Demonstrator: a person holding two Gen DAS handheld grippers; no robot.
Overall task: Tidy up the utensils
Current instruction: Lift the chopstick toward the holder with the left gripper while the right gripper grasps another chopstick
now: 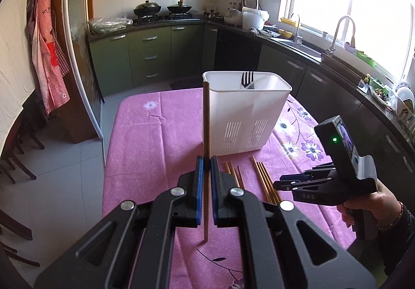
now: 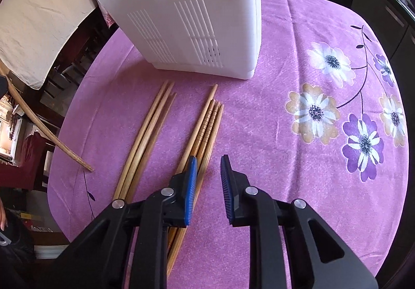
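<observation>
My left gripper (image 1: 206, 161) is shut on one wooden chopstick (image 1: 206, 120), held upright with its lower tip on the pink tablecloth; the chopstick also shows in the right wrist view (image 2: 49, 133). Behind it stands the white utensil caddy (image 1: 249, 122) with a black fork (image 1: 247, 78) and a white spoon inside. Several wooden chopsticks (image 2: 205, 128) lie on the cloth in two bundles in front of the caddy (image 2: 192, 16). My right gripper (image 2: 208, 167) is open, low over the right bundle, its left finger (image 2: 190, 185) above those sticks.
The table has a pink flowered cloth (image 2: 324, 107). Its left edge (image 1: 109, 159) drops to a tiled floor. Kitchen counters, a sink and a stove stand behind. The right gripper body (image 1: 337, 172) is at the table's right side.
</observation>
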